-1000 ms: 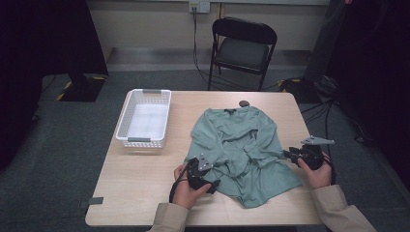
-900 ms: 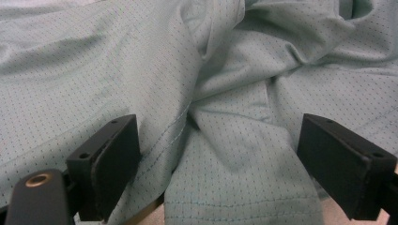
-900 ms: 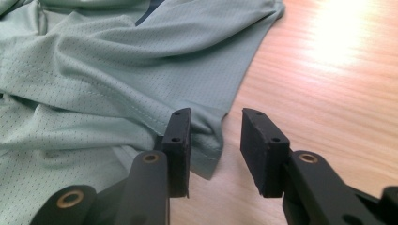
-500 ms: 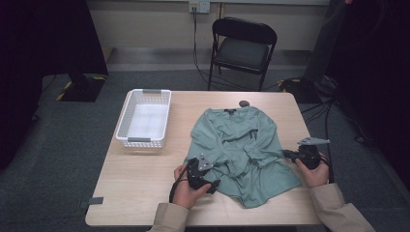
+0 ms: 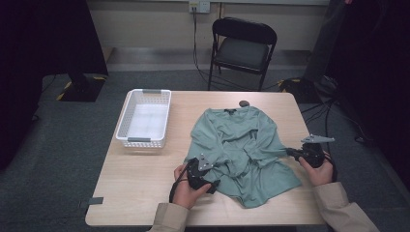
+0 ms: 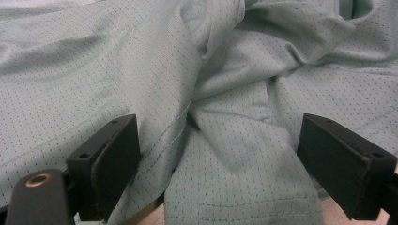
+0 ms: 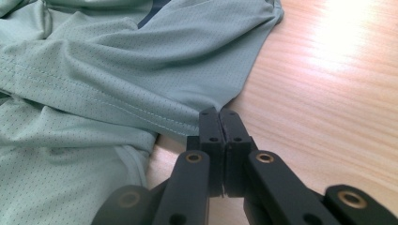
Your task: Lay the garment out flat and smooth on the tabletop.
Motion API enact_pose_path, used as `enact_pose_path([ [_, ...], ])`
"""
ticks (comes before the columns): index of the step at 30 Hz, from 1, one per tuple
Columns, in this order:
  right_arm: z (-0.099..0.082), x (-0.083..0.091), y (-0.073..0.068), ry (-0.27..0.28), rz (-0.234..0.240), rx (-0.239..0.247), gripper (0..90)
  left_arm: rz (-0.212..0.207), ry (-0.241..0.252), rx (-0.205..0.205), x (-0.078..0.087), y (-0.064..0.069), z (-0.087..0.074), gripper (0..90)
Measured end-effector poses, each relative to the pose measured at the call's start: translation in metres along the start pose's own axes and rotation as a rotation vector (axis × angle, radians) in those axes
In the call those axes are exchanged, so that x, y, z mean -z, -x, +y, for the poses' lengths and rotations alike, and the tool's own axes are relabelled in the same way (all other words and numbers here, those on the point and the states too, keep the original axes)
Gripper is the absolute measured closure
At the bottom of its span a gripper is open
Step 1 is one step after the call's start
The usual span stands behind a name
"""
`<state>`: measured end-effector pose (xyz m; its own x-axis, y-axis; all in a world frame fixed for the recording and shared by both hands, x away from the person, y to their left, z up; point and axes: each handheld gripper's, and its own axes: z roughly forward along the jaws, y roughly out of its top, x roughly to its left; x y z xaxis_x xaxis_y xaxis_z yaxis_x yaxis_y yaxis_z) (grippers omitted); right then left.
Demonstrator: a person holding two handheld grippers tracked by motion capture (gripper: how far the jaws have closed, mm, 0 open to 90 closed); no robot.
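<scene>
Teal mesh shirt (image 5: 241, 150) spread at bench (image 5: 140, 179) centre. Right gripper (image 7: 219, 117), at 3 o'clock, is clamped on a sleeve tip; left gripper (image 6: 220, 154), at 7 o'clock, stands open over the hem. Risk: the thin pinch may slip if pulled.

A small dark object (image 5: 244, 103) at the far edge of the worktop (image 5: 145, 174) is too small to identify. The green shirt (image 5: 241, 150) covers the worktop beneath it and runs past the frame edges in both gripper views. The person's sleeves (image 5: 169, 220) are cut off at the bottom.
</scene>
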<state>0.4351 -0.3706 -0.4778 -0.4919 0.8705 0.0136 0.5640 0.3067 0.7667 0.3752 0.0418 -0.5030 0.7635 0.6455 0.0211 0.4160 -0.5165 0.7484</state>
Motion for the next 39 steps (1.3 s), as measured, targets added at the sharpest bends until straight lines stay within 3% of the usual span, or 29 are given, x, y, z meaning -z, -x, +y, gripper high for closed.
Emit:
enact_pose_path([
  [17,0.006,0.021,0.019,0.024,-0.022,-0.025,89.3,0.0,0.0,0.0,0.0,0.0,0.0,13.3],
  [39,0.005,0.027,0.038,0.014,-0.048,-0.046,89.3,0.0,0.0,0.0,0.0,0.0,0.0,13.3],
])
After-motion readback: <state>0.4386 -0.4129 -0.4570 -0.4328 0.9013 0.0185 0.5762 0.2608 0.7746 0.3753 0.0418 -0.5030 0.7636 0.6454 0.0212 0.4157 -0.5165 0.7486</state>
